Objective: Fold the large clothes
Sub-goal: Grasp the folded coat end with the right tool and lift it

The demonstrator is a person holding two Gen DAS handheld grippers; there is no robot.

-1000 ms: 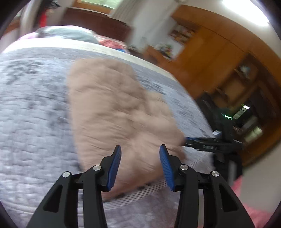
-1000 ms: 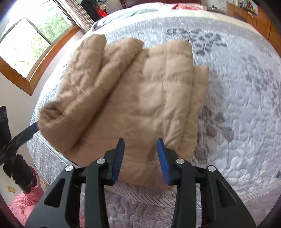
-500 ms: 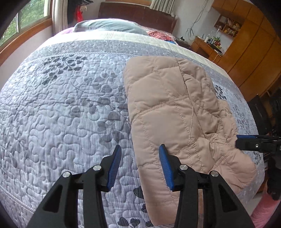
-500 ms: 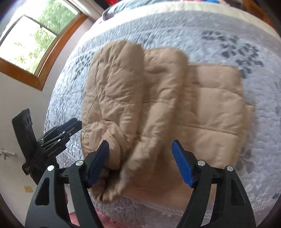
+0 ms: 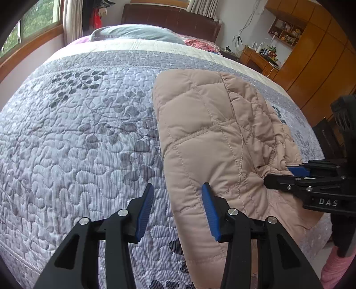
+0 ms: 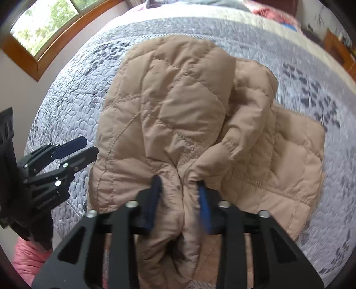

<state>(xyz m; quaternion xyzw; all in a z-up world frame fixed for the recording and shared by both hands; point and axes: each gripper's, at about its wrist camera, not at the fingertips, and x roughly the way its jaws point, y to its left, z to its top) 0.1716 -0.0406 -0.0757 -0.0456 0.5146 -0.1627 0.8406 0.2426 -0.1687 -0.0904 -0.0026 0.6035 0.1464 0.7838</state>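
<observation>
closing in since half a second ago, the right gripper now has bunched jacket folds between its fingers, apparently clamped, ready to pull the next fold. the left gripper hangs apart beside the jacket on the bed. readable lettering: "das".

A grey quilted bedspread with leaf prints covers the bed. A blue-grey pillow lies before the dark headboard. Wooden cabinets stand alongside.
</observation>
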